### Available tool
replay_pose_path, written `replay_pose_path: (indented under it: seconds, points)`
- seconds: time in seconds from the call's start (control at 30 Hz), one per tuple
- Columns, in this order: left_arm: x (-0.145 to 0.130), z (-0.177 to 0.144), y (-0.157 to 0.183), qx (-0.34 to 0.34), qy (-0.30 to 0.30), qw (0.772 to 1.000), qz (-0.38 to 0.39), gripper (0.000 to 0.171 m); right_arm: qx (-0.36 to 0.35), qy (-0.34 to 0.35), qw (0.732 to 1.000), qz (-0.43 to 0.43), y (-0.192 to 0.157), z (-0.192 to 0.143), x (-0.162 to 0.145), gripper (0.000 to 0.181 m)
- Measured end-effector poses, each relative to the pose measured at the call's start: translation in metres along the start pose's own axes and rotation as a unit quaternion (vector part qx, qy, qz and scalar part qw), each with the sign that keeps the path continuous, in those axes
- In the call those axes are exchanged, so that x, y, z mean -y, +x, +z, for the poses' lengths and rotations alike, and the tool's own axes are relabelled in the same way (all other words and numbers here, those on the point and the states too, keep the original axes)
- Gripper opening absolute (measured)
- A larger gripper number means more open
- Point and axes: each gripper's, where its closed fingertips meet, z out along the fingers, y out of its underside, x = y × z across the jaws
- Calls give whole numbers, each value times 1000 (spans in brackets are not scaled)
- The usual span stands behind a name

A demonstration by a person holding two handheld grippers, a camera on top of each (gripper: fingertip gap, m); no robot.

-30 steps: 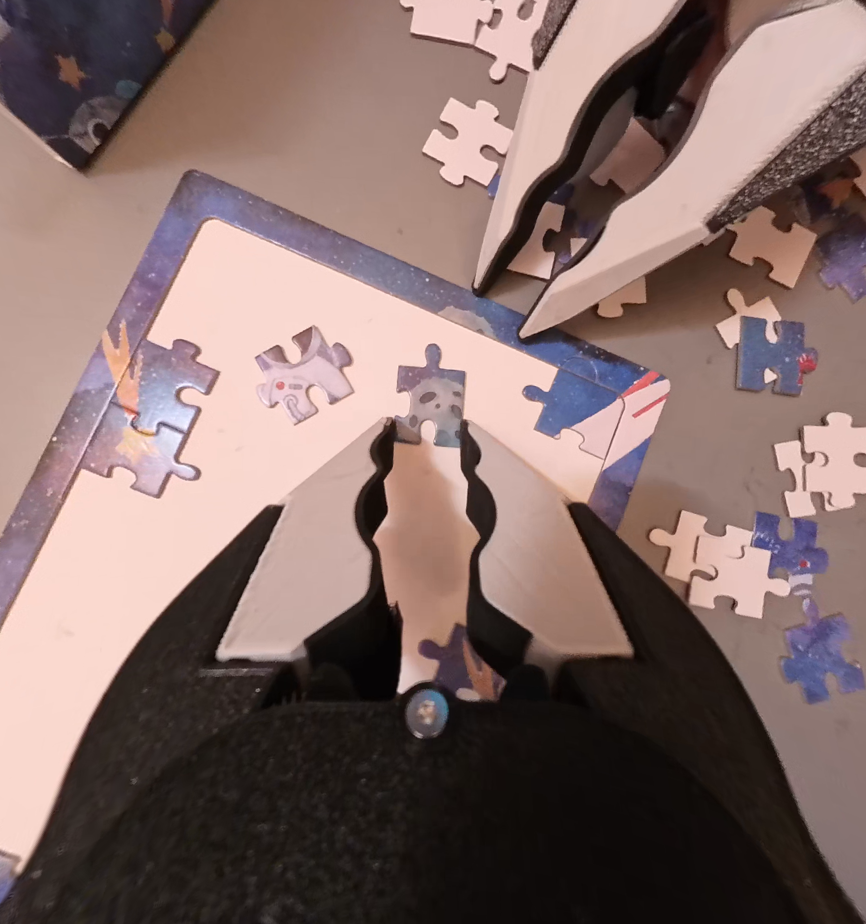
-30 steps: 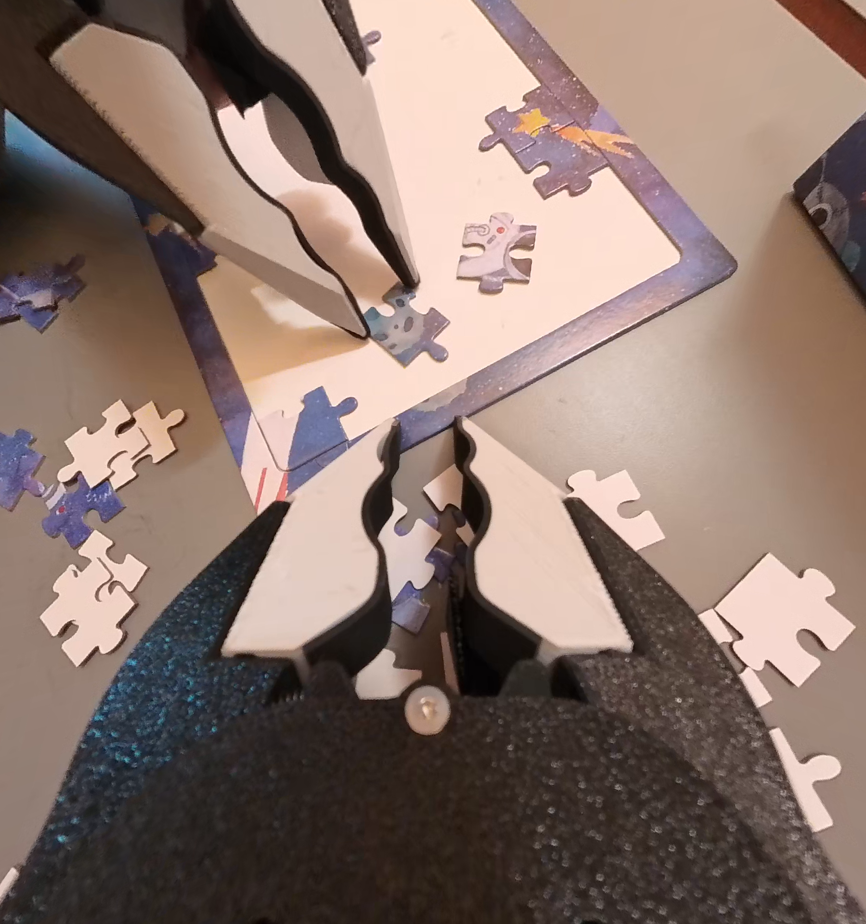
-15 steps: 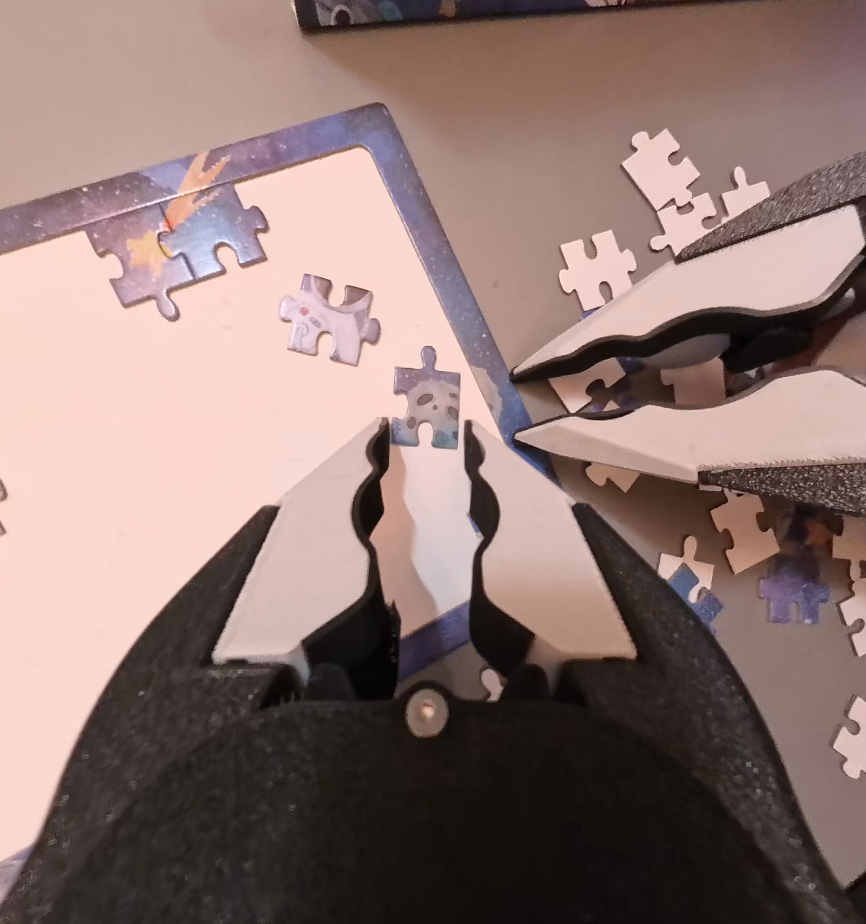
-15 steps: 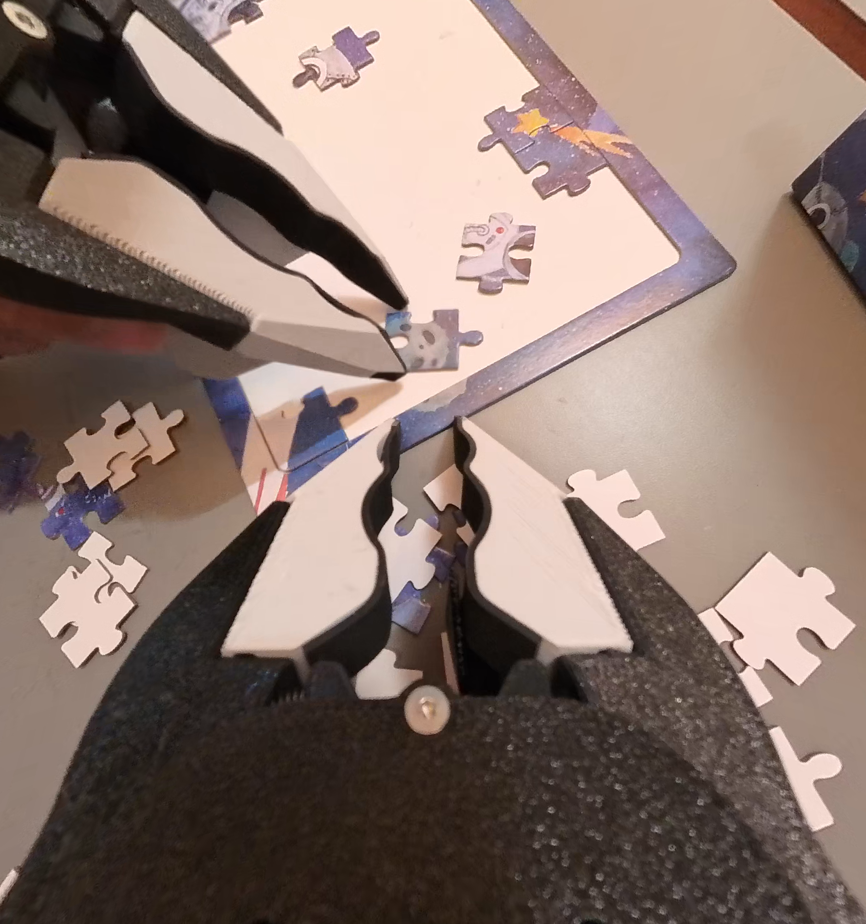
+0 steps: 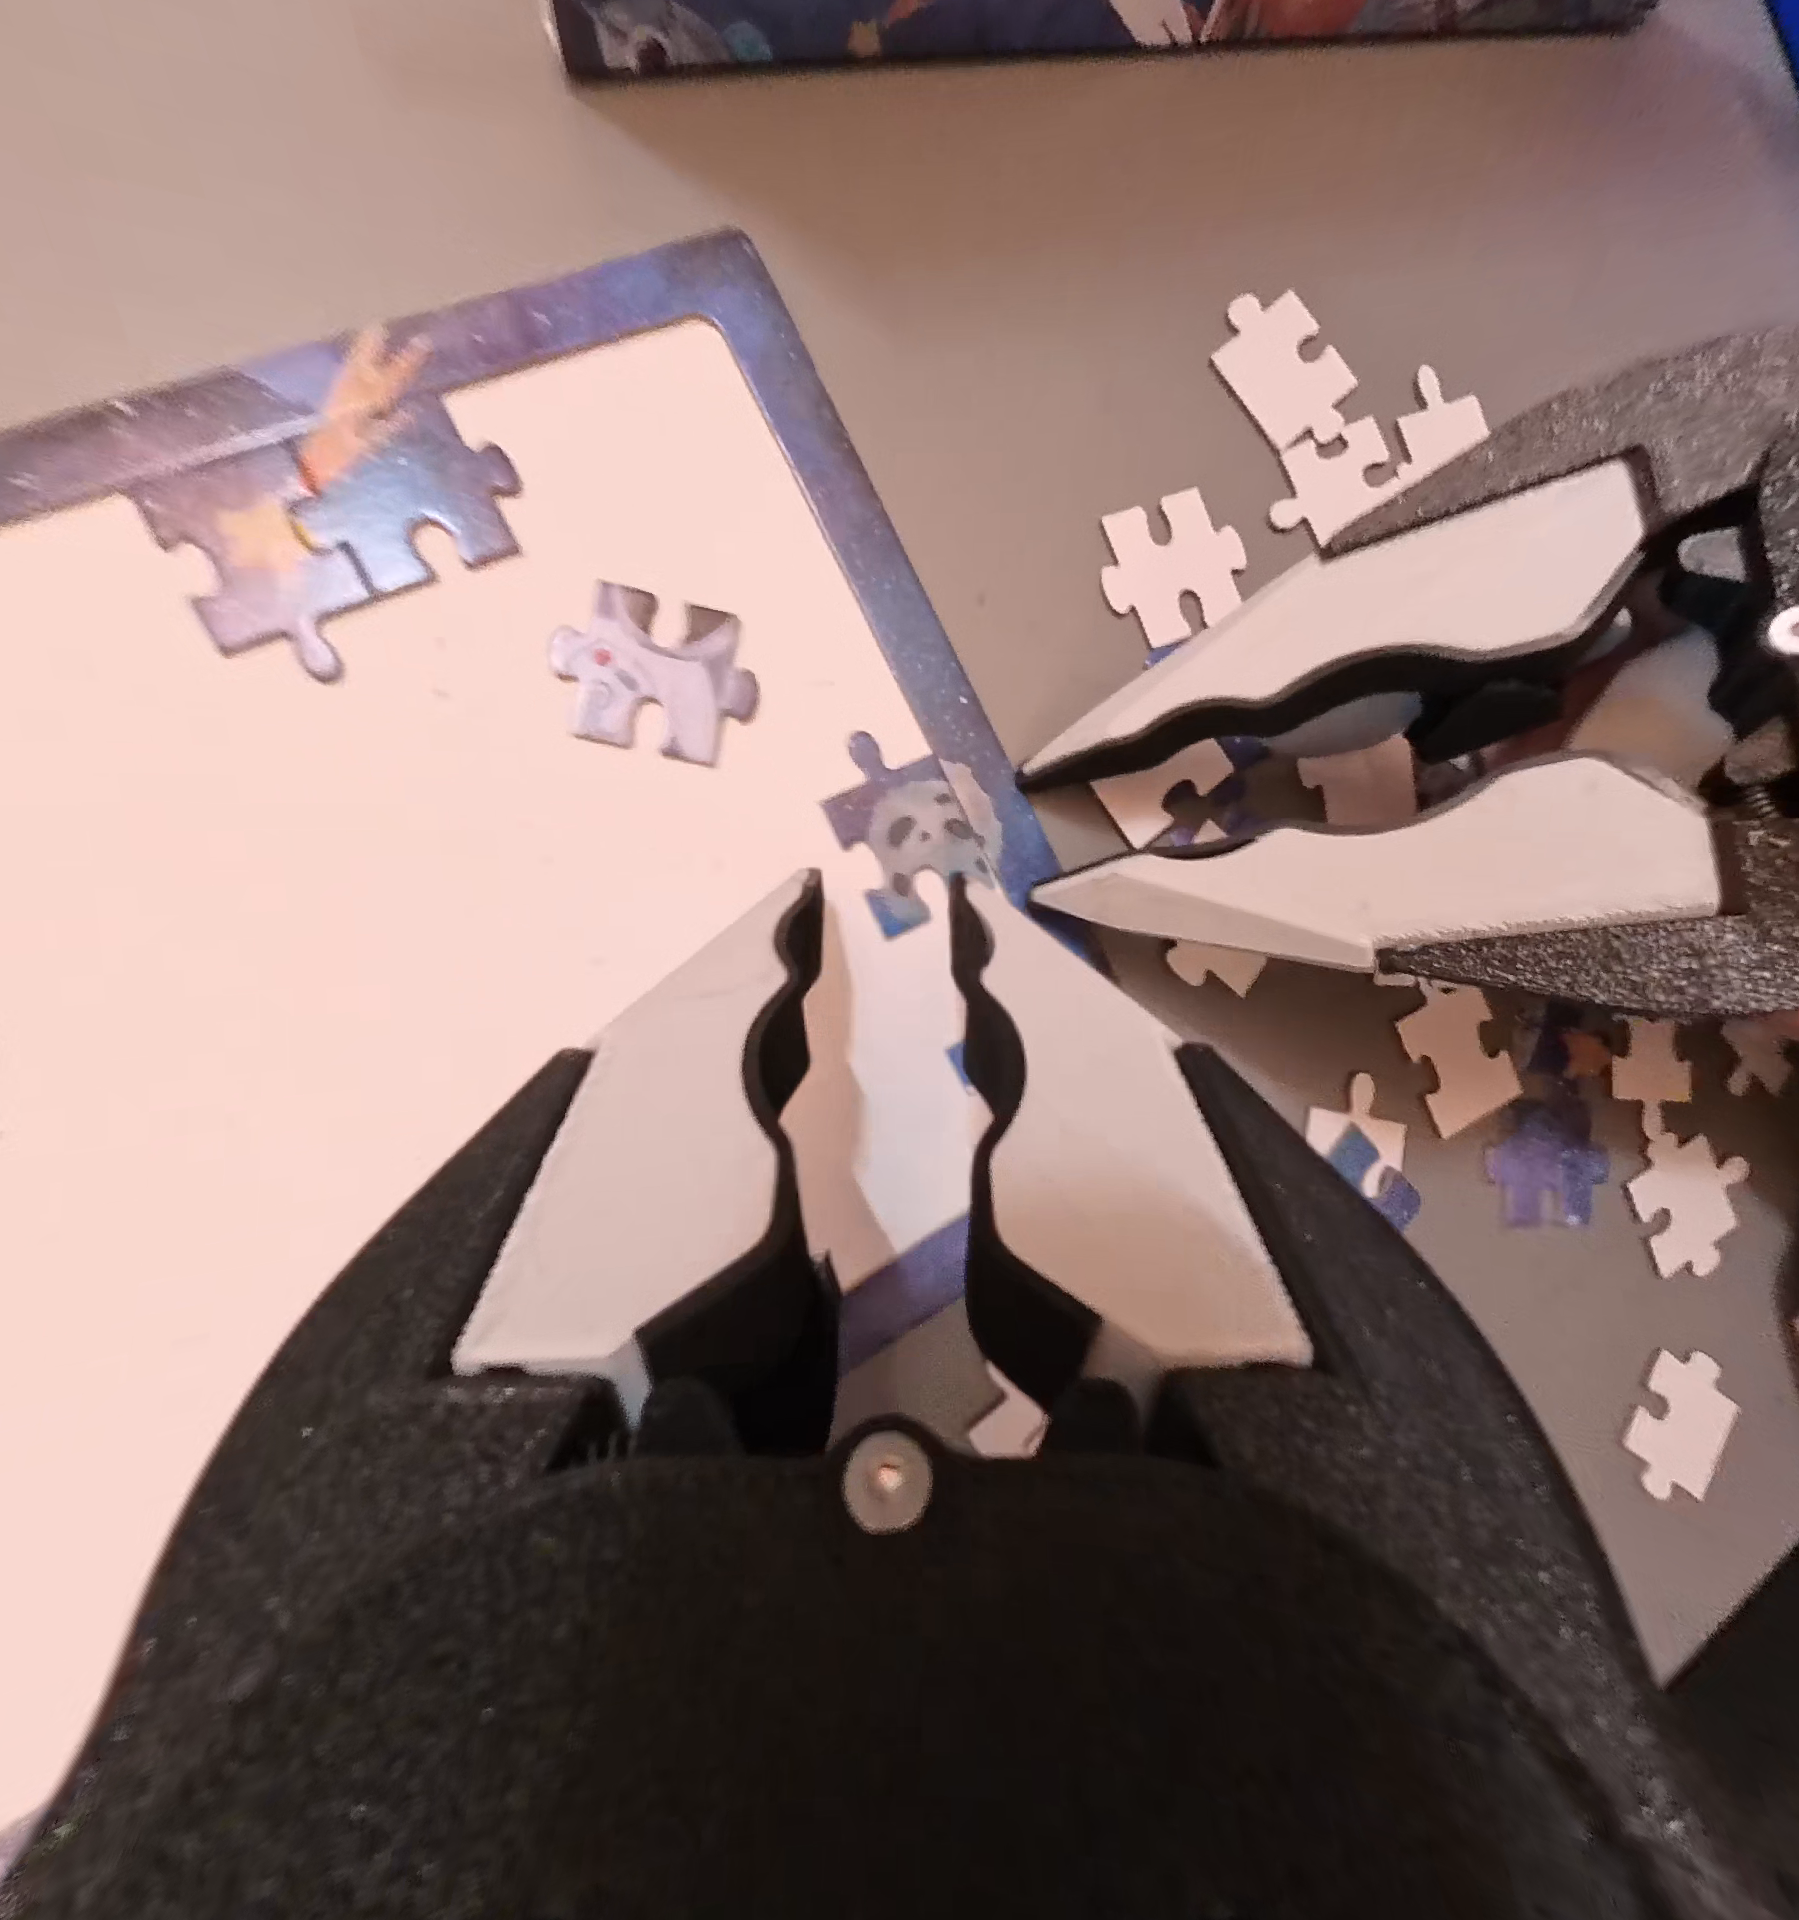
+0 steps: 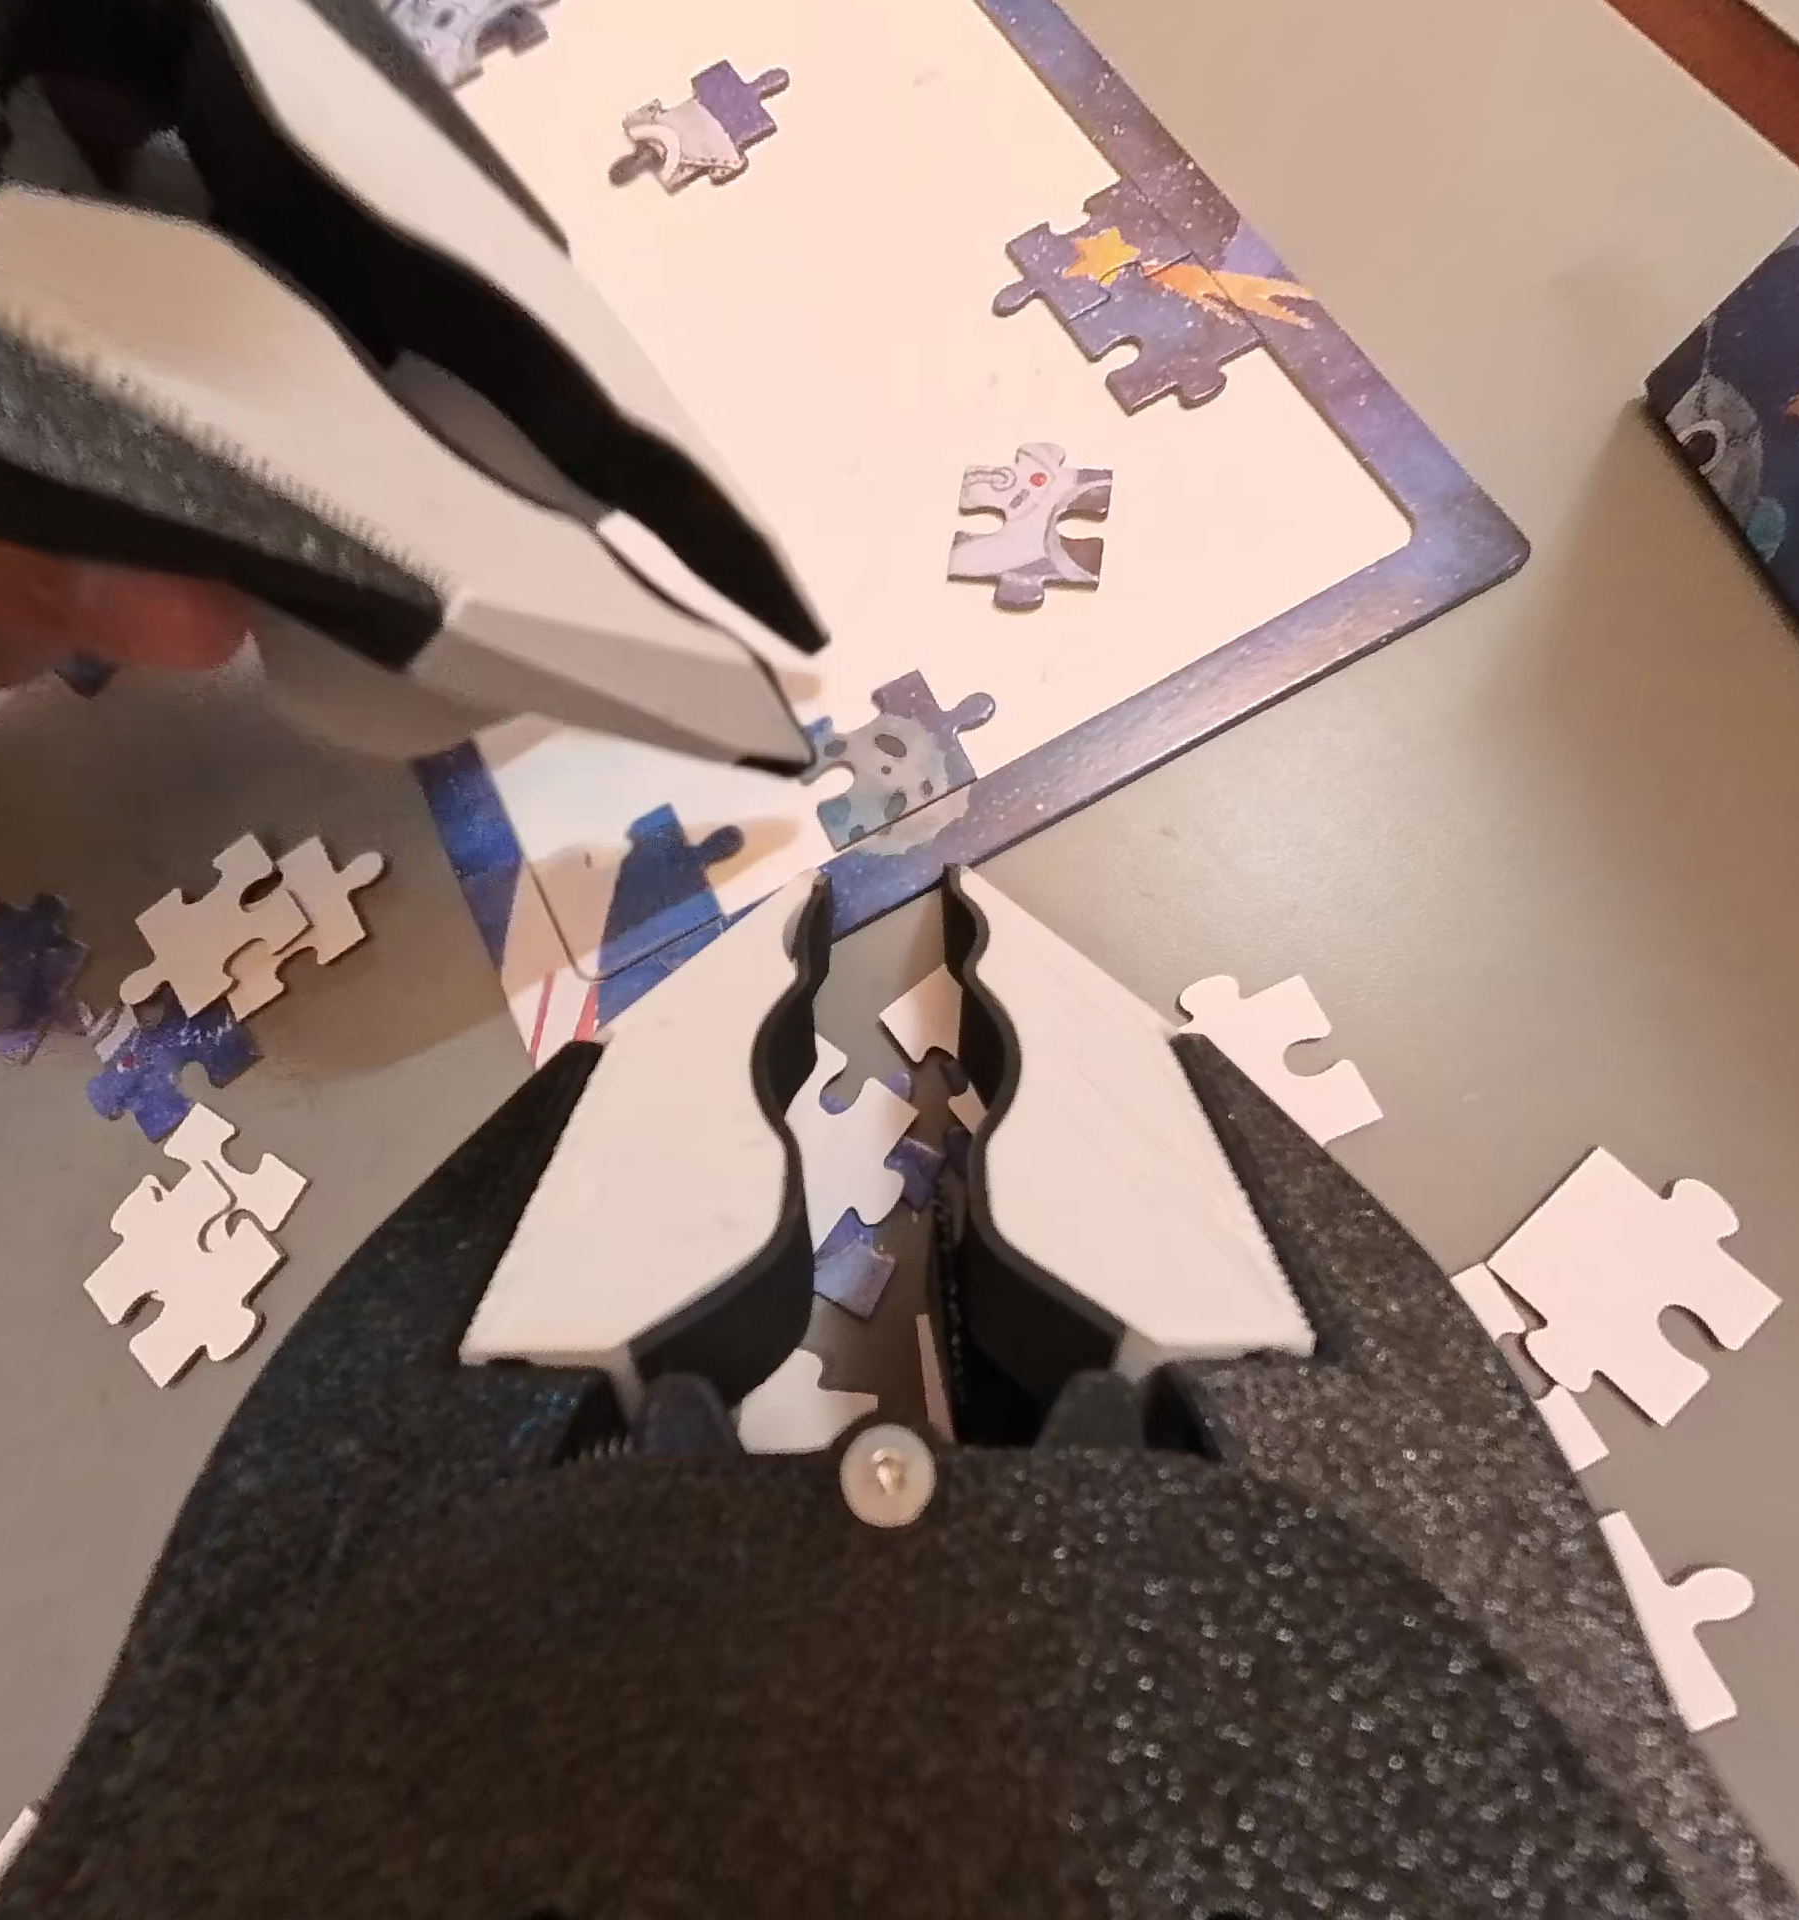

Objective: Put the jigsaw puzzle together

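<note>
The puzzle board (image 5: 853, 436) has a blue starry frame and a cream bed; it also shows in the right wrist view (image 6: 1290, 644). A moon-face piece (image 5: 916, 831) lies on the bed against the frame's inner edge (image 6: 890, 764). My left gripper (image 5: 887, 888) is open just behind it, and one fingertip (image 6: 786, 750) touches the piece's side. My right gripper (image 6: 884, 888) is open and empty, with its tips at the frame's outer edge opposite the piece; it also shows in the left wrist view (image 5: 1028, 833). Two comet pieces (image 5: 344, 540) sit joined at the frame.
A grey robot piece (image 5: 656, 686) lies loose on the bed. A rocket piece (image 6: 666, 873) sits in the near corner. Loose pieces, many face down, lie under and around my right gripper (image 6: 1622, 1268) and at its left (image 6: 209, 1247). The puzzle box (image 5: 1082, 31) stands beyond the board. My left and right fingertips are right by each other.
My left gripper has swung round and slid the moon-face piece across the bed to the frame's edge, close to my right gripper. My right gripper has stayed put.
</note>
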Motion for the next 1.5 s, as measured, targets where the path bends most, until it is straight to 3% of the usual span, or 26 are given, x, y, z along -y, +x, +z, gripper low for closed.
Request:
replay_pose_path:
  seconds: [0.07, 0.13, 0.57, 0.7, 1.0, 1.13, 1.23, 1.3, 1.4, 1.5]
  points:
    - [5, -2, -7, 4, 4, 1000, -1, 18, 0, 0, 1000, 0, 0, 0, 0, 21]
    - [6, -2, -14, 10, 1, 1000, -5, 0, 0, 0, 1000, 0, 0, 0, 0, 21]
    - [-3, 11, -2, -5, -29, 999, 33, 0, 1, 1, 1000, 1, 0, 0, 0, 21]
    - [6, 9, -10, 14, -14, 998, 65, 1, 0, 1, 1000, 1, 0, 0, 0, 21]
    - [10, 6, 2, -17, -10, 990, 140, 31, 0, 2, 1000, 1, 0, 0, 0, 21]
    - [-3, 10, 3, -37, -46, 983, 171, 29, 0, 2, 1000, 0, 0, 0, 0, 21]
    - [-4, 12, 2, -33, -44, 982, 181, 23, -4, -6, 1000, -6, 0, -1, -1, 20]
    - [-2, 13, 2, -32, -39, 982, 180, 23, -6, -16, 1000, -24, -3, -4, 3, 0]
    - [2, 8, 1, -27, -26, 983, 181, 15, -21, 33, 998, -39, -3, -10, 21, 0]
    - [6, 4, 4, -29, -9, 982, 188, 7, -37, 6, 999, -35, 5, -5, 13, 0]
